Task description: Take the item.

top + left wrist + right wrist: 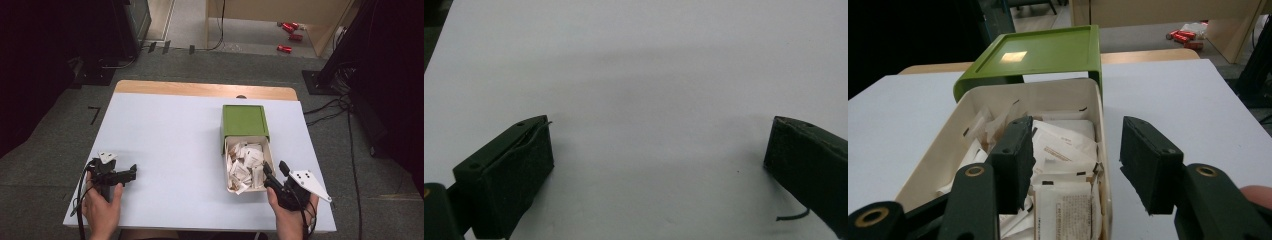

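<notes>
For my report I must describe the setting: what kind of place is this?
Probably a lab or workshop set up for recording, not a home: a white table on grey carpet, cables trailing across the floor, dark equipment stands, and red cans lying by wooden panels.

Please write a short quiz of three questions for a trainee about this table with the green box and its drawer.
1. True or false: the white drawer is pulled out of the green box.
2. What lies in the drawer? A) paper packets B) red cans C) nothing
3. Which claw is next to the drawer?

Key
1. True: it sticks out toward the person.
2. A: paper packets fill it.
3. The right claw. Its jaws stand apart, one over the drawer and one outside its wall, gripping nothing. The left claw is open over the bare table.
</notes>
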Tool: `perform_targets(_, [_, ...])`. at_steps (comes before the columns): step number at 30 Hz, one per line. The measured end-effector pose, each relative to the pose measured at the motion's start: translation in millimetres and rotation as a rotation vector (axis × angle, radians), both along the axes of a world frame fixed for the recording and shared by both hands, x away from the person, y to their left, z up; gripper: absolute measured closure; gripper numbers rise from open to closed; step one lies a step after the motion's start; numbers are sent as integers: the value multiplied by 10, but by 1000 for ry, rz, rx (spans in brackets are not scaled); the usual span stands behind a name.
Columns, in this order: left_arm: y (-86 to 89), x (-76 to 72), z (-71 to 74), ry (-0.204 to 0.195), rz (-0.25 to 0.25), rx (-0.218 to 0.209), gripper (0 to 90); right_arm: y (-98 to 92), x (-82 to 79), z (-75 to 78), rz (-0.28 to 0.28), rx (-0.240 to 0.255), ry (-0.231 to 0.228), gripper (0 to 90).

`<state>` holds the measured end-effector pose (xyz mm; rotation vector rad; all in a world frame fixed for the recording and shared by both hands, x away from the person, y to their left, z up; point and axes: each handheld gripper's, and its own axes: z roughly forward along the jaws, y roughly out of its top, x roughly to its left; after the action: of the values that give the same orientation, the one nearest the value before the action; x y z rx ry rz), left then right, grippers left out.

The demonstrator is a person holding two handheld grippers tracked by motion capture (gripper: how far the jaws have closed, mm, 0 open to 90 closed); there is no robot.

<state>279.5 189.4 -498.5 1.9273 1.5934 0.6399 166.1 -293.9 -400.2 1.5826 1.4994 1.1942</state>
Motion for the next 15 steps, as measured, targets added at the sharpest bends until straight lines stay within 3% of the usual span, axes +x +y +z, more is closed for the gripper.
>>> perform_targets(15, [0, 0, 0, 0, 0, 0, 0, 214, 58, -47, 56, -5, 9, 482])
